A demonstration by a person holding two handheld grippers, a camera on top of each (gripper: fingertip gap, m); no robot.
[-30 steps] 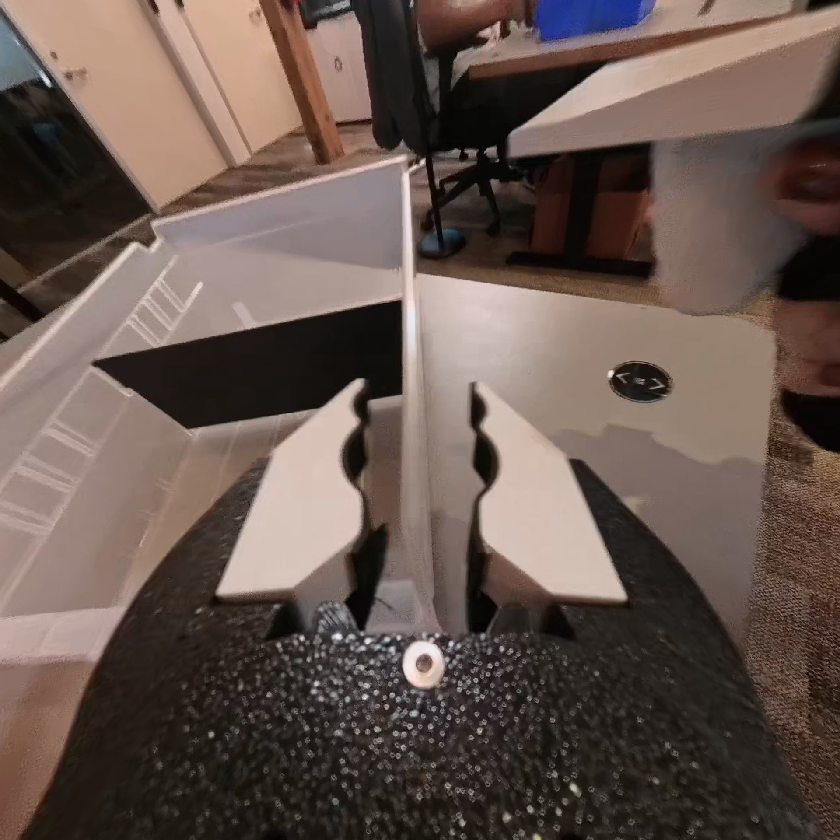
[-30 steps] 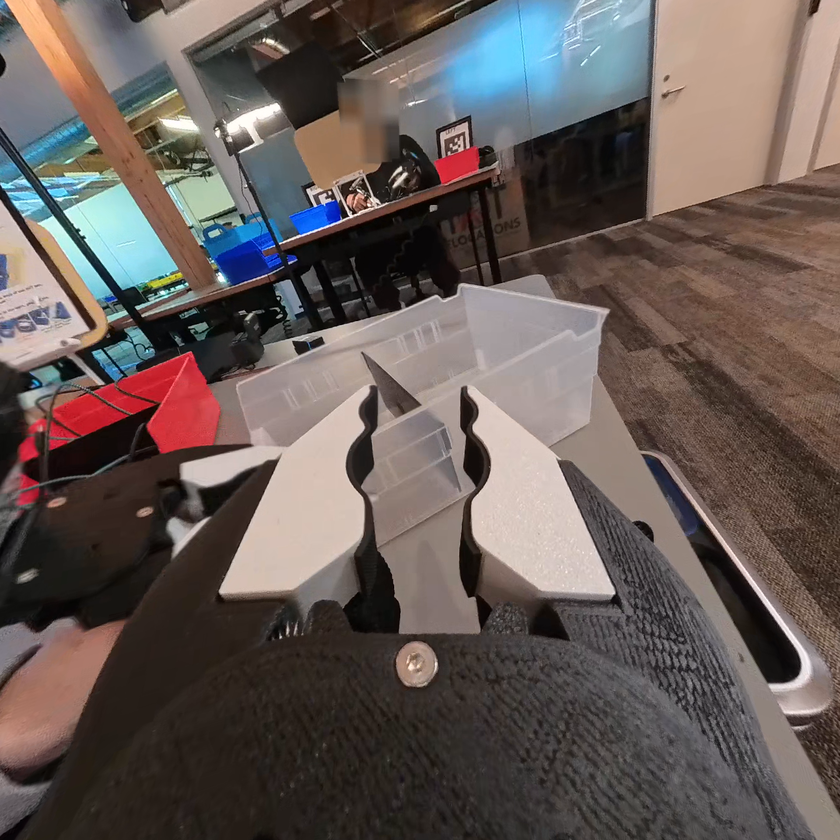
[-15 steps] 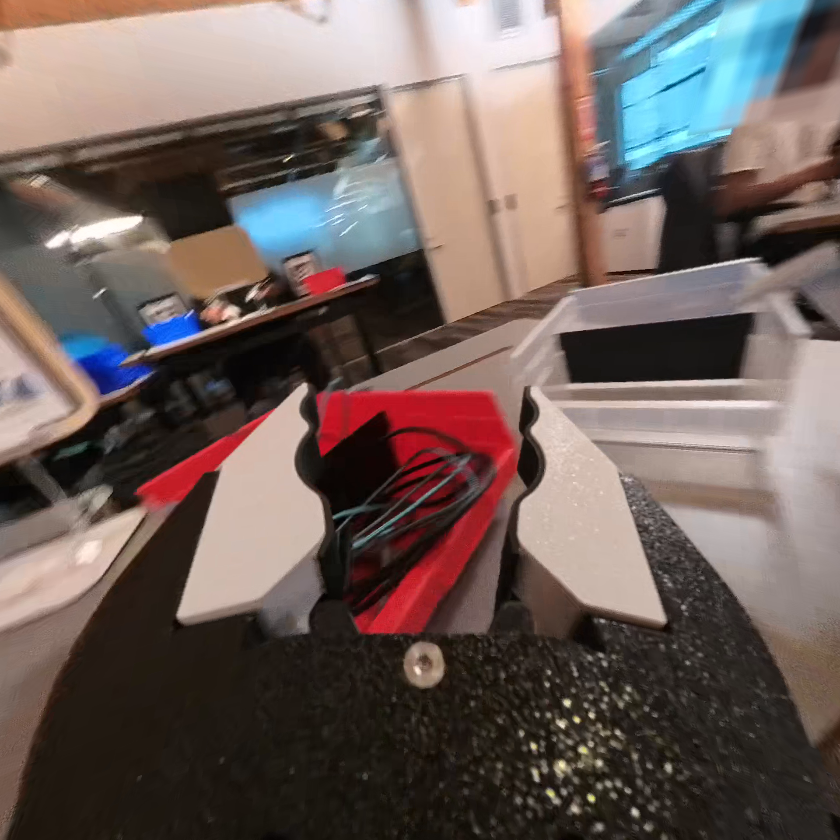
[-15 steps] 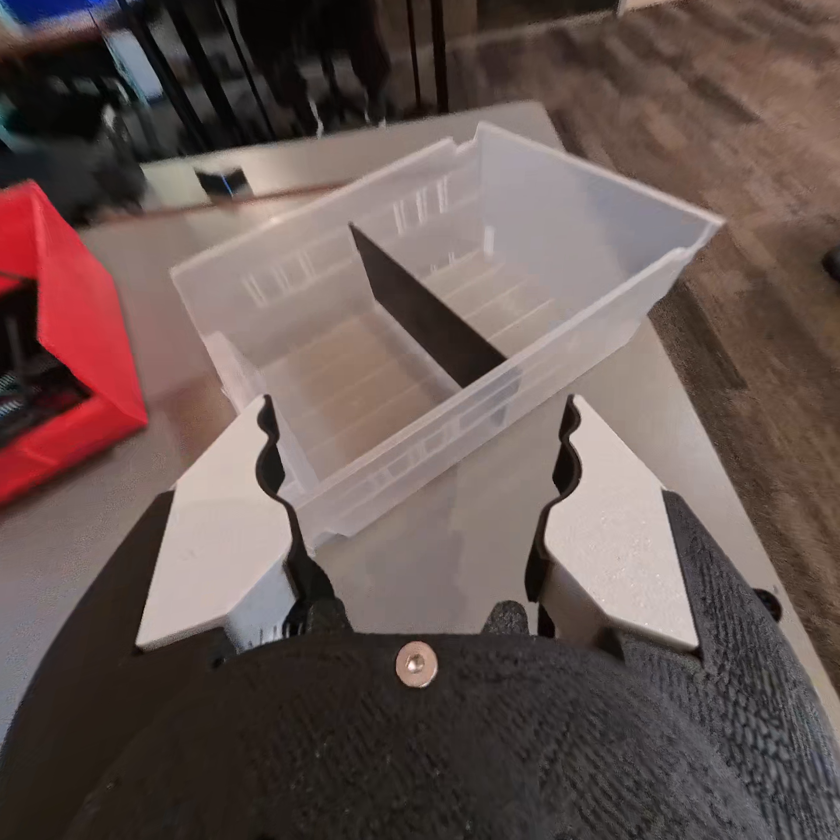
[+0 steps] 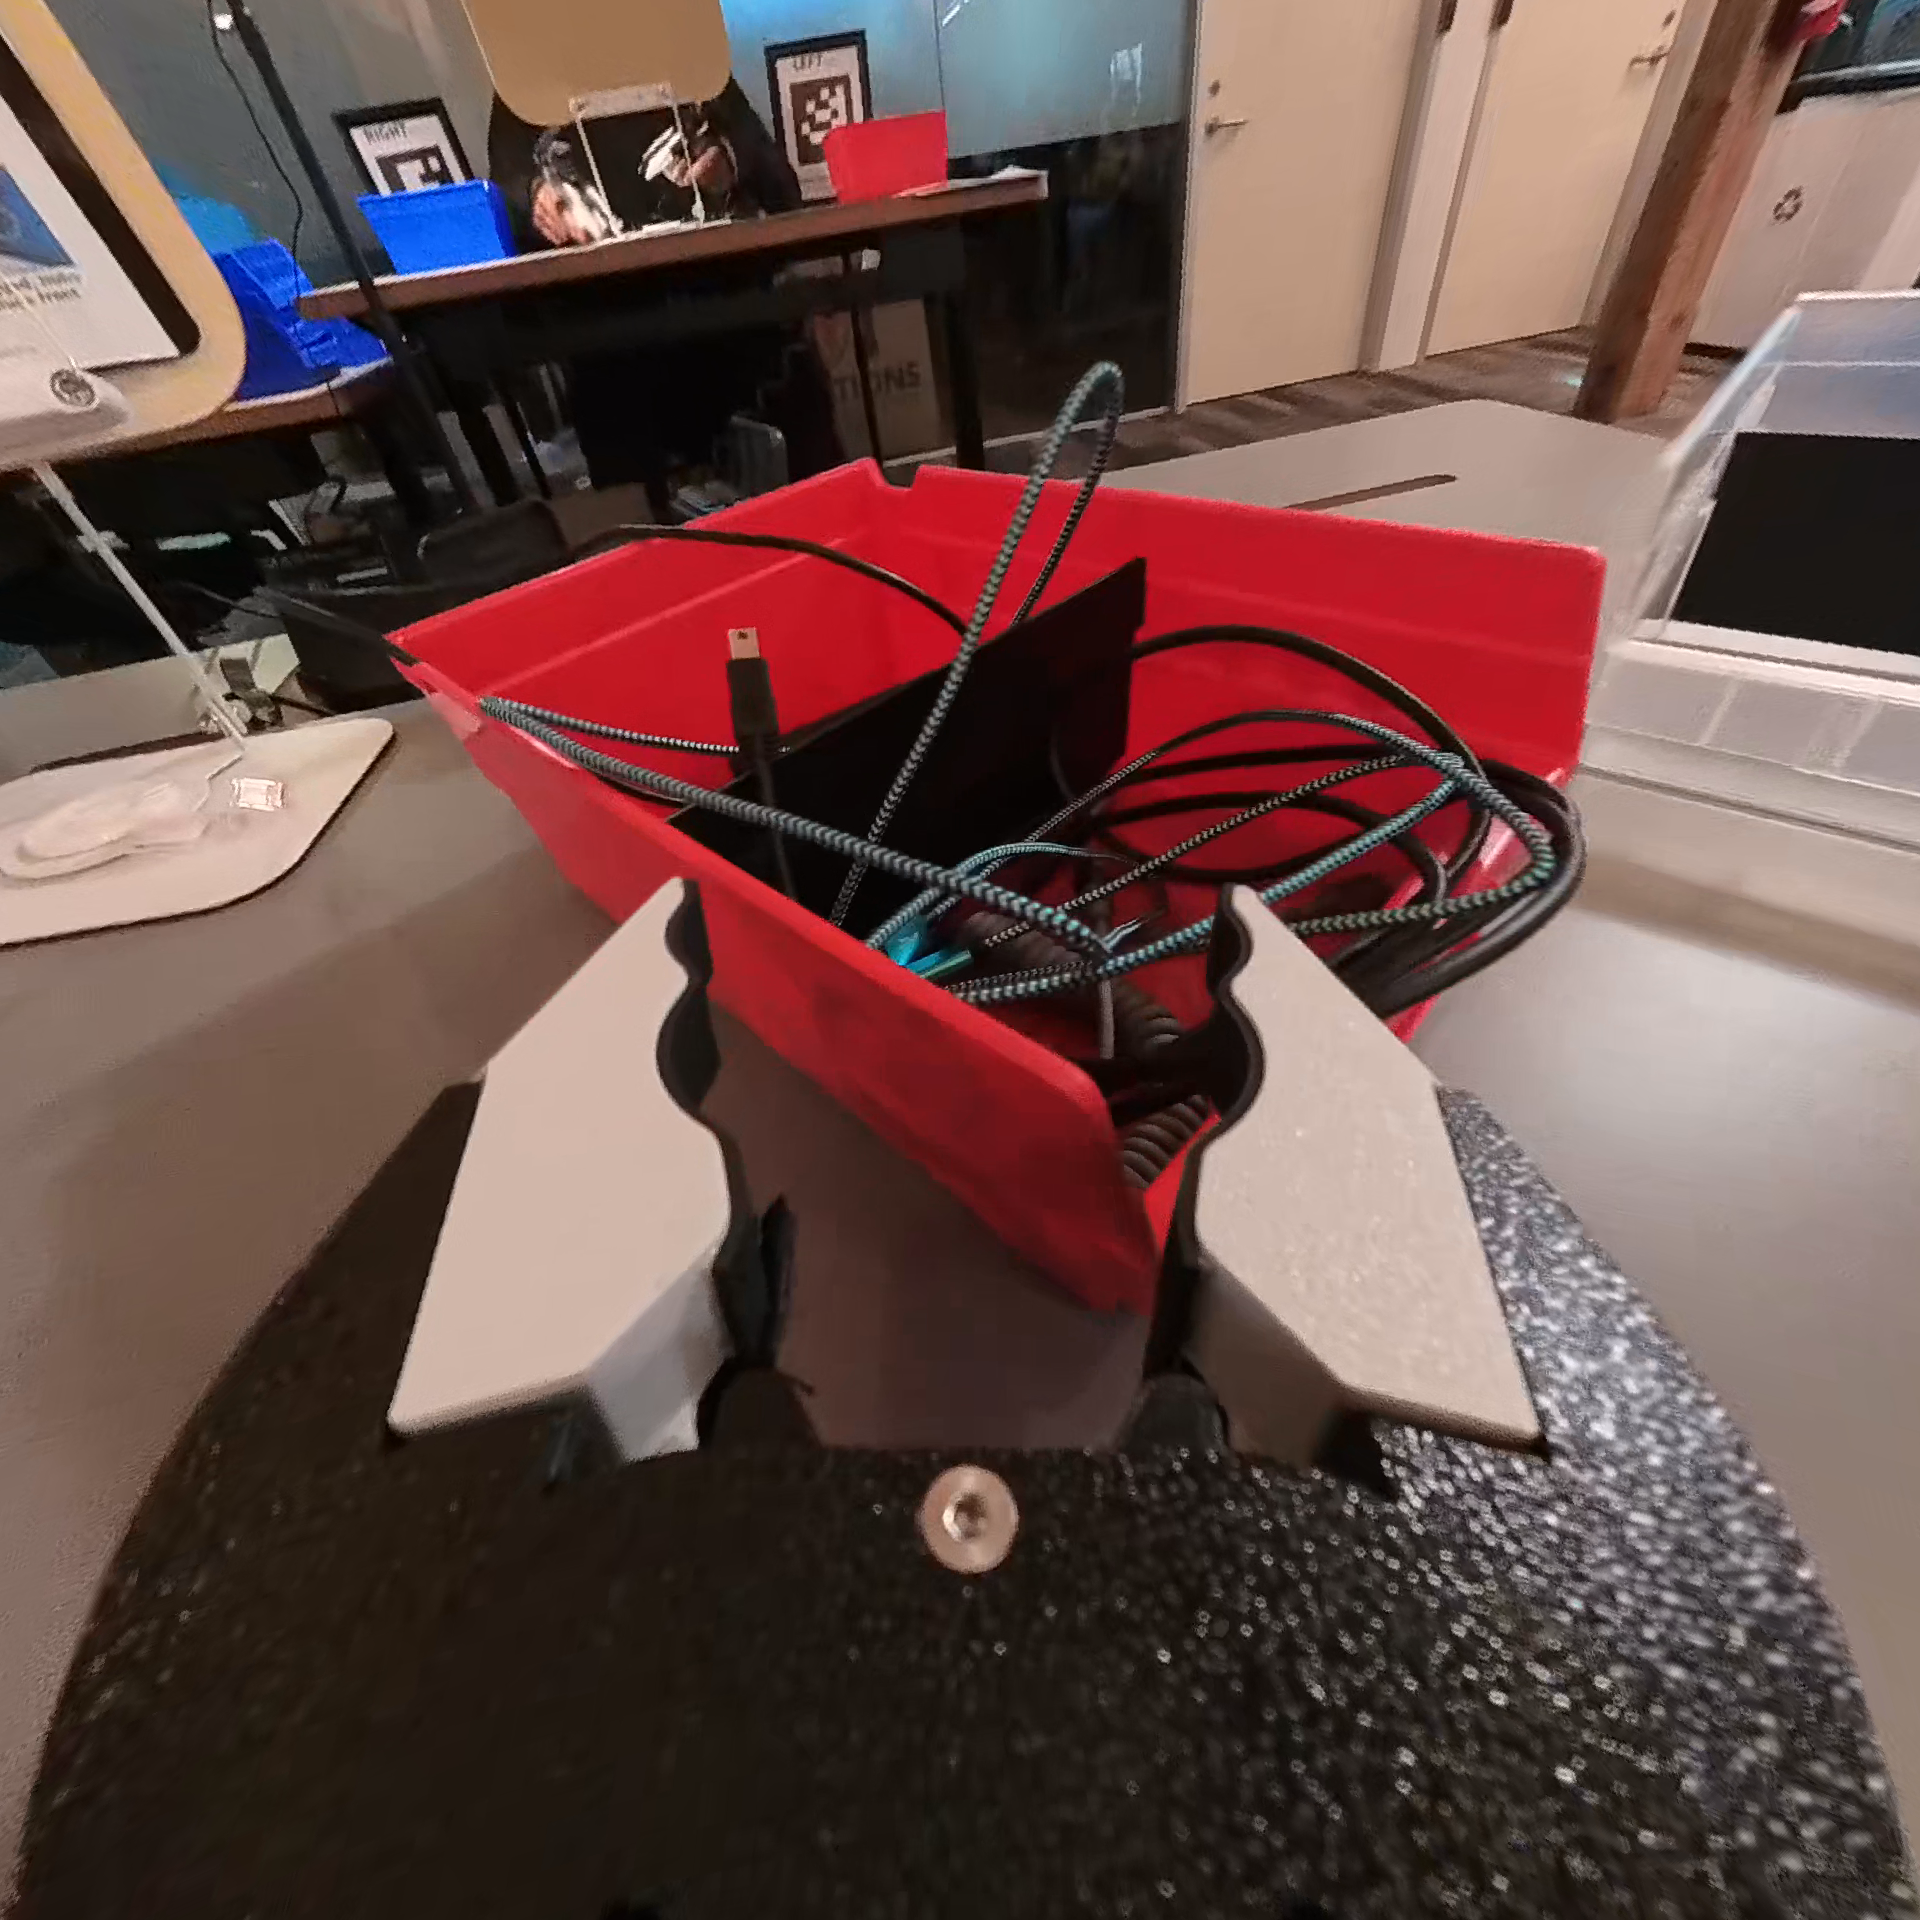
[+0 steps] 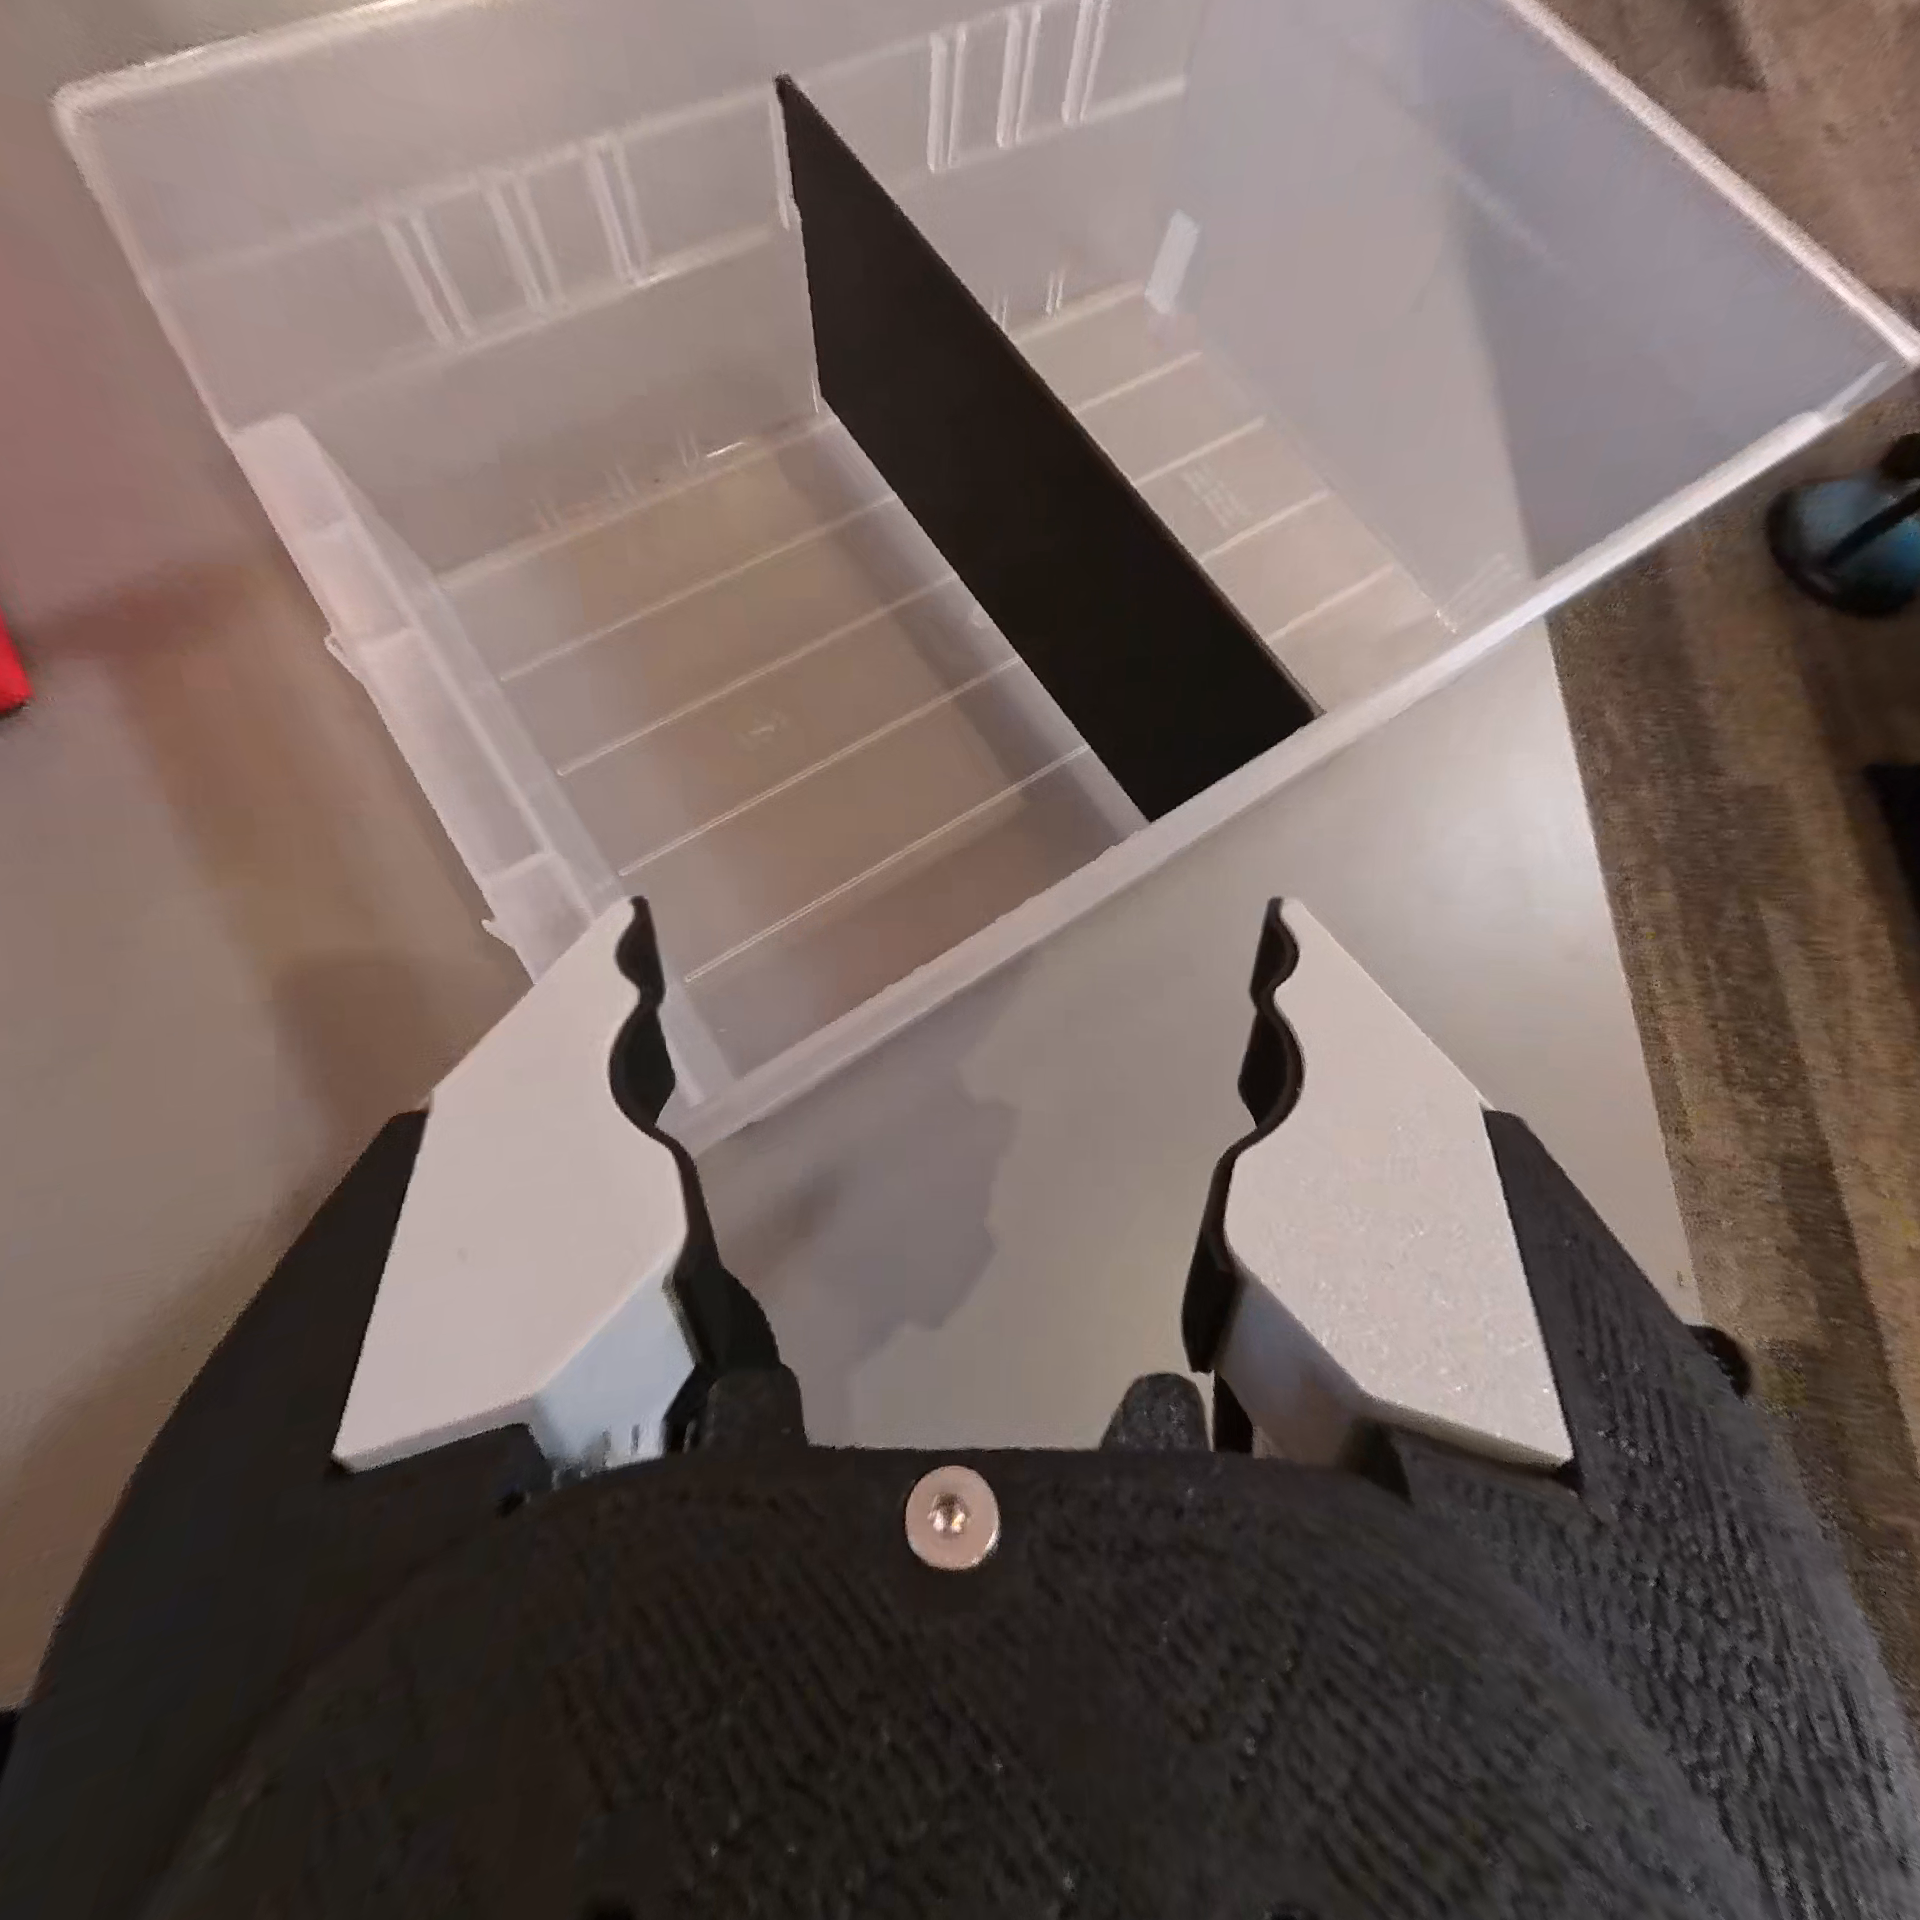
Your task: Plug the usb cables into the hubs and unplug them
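Observation:
A red bin (image 5: pixel 1351 623) stands on the grey table with a black divider (image 5: pixel 997 727) inside. Tangled black and teal braided USB cables (image 5: pixel 1299 831) fill it, and one black plug (image 5: pixel 753 707) sticks up. No hub shows. My left gripper (image 5: pixel 956 935) is open and empty, its fingers astride the bin's near corner. My right gripper (image 6: pixel 956 935) is open and empty, just above the near wall of a clear plastic bin (image 6: pixel 312 436) with a black divider (image 6: pixel 997 436). Both of its compartments are empty.
The clear bin (image 5: pixel 1766 675) stands right of the red bin in the left wrist view. A white pad (image 5: pixel 177 831) with a clear stand lies at left. The table edge and carpet floor (image 6: pixel 1745 935) are at right. Desks with blue bins (image 5: pixel 436 223) stand behind.
My left gripper swung from the clear bin's wall to the red bin and opened wider. My right gripper opened, rose and tilted down over the clear bin.

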